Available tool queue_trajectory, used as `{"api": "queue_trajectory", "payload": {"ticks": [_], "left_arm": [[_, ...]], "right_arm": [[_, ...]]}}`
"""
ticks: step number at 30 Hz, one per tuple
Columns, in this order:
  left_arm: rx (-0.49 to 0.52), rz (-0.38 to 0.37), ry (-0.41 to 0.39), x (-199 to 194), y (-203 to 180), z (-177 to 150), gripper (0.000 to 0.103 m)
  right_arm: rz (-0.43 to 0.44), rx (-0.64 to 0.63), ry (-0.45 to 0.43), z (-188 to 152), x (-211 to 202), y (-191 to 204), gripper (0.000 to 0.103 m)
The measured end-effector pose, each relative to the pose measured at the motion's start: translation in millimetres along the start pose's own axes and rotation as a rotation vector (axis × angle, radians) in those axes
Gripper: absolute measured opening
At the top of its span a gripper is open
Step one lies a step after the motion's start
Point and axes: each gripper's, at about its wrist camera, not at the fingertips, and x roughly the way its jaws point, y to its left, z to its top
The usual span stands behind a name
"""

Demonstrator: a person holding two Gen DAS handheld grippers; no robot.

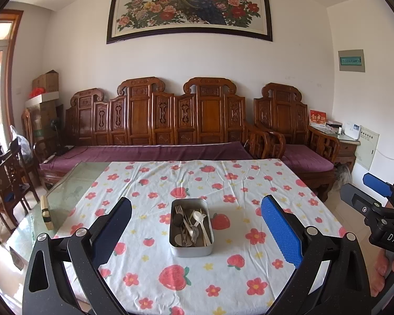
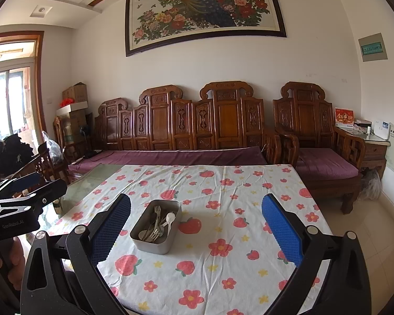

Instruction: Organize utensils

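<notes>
A grey metal box (image 1: 191, 249) stands in the middle of the table on the strawberry-print cloth (image 1: 223, 275). It holds several utensils: metal forks (image 1: 187, 221), a metal spoon and a white plastic spoon (image 1: 200, 219). My left gripper (image 1: 197, 232) is open and empty, held above the near side of the table with the box between its fingers in view. My right gripper (image 2: 197, 232) is open and empty too, with the box (image 2: 155, 242) just inside its left finger. Each gripper shows at the edge of the other's view.
The cloth leaves a strip of bare glass tabletop (image 1: 65, 191) at the left, with a small block (image 1: 46, 211) on it. A carved wooden sofa (image 1: 155, 120) with purple cushions runs behind the table. Wooden chairs (image 1: 10, 183) stand at the left.
</notes>
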Motion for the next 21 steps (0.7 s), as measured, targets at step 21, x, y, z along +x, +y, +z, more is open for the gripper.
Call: {"api": "queue_trajectory", "payload": {"ticks": [21], "left_arm": [[0.001,0.000,-0.001,-0.3,0.2,-1.2,0.095]], "right_arm": [[-0.005,-0.003,-0.003,4.4,-1.8,-0.8,0.101]]}}
